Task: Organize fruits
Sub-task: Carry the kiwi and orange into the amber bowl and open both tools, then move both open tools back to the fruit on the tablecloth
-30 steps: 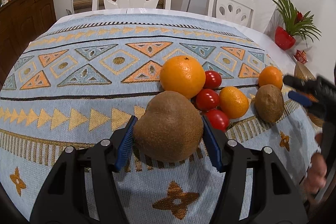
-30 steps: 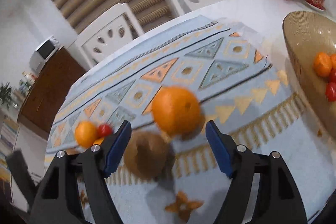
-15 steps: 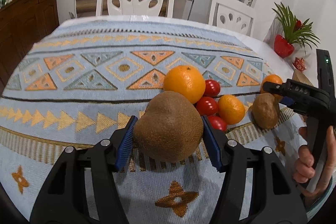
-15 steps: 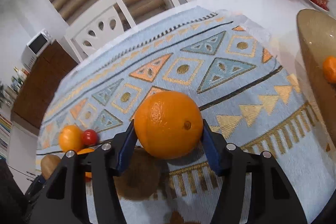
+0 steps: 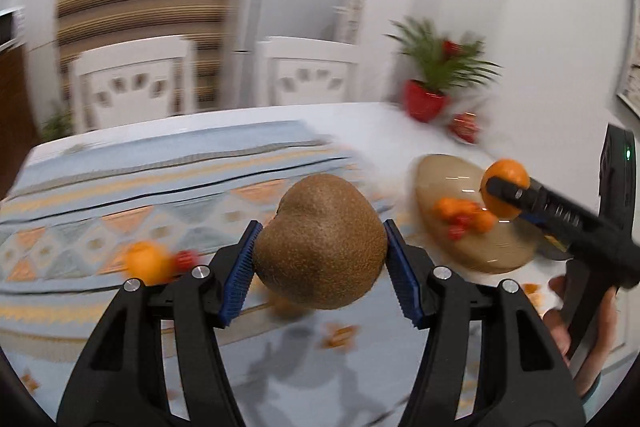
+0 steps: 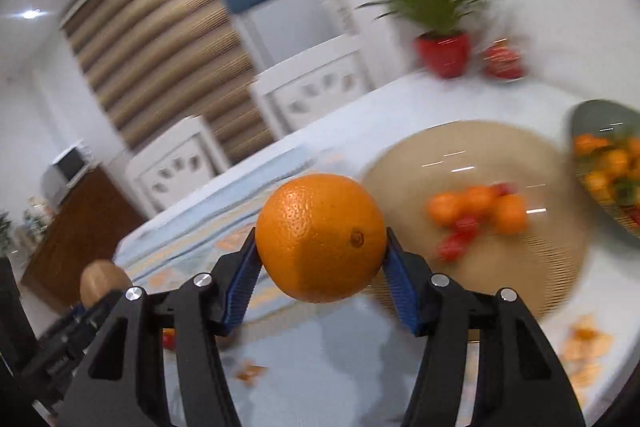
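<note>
Left gripper (image 5: 320, 247) clamps kiwi (image 5: 320, 241); right gripper (image 6: 320, 247) clamps orange (image 6: 321, 237) (both airborne).

White table (image 6: 420, 99) w/ patterned cloth (image 5: 120, 187), tan bowl (image 6: 520, 267), red pot (image 6: 442, 57).

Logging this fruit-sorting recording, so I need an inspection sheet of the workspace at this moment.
Surface: white table with patterned blue cloth.
Job's things: kiwi and orange held; tan plate holds small oranges and tomatoes; loose fruit on cloth.
Clutter: second dish with fruit.
Grippers: left gripper shut on kiwi; right gripper shut on orange.
Cables: nothing seen.
Surroundings: white chairs, potted plant, striped blind.
</note>
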The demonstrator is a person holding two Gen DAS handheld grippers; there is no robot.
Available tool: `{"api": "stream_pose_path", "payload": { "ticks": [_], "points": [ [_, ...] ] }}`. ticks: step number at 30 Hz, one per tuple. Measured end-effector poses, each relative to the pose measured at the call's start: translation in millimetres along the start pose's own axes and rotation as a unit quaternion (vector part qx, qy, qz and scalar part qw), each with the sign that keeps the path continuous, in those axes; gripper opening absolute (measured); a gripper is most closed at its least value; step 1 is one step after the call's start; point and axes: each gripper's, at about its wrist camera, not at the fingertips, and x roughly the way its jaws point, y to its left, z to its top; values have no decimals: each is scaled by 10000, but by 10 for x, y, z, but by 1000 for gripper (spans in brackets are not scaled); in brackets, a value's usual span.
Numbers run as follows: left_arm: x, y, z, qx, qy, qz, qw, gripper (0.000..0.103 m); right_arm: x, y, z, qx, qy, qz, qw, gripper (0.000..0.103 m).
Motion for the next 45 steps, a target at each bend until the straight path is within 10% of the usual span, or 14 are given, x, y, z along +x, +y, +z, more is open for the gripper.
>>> {"api": "stream_pose_path", "payload": {
  "ticks": [8,16,36,45],
  "points": [
    [816,-1069,57,290,425,-976,9939,61,-157,-1049,-57,627,165,-823,9945,58],
    [1332,-1592,-102,523,764,-1070,9899,61,19,-1209,-108,353,507,-1013,9929,58],
    [1654,-1579,-271,532,1131,-957,9875,60,136,-1269,-115,295,682,-1183,9902,61],
    [1178,-1470,-22,487,498,-1047,9921,69,-264,-1082,42,145,66,-1270,9918,69]
  ]
}}
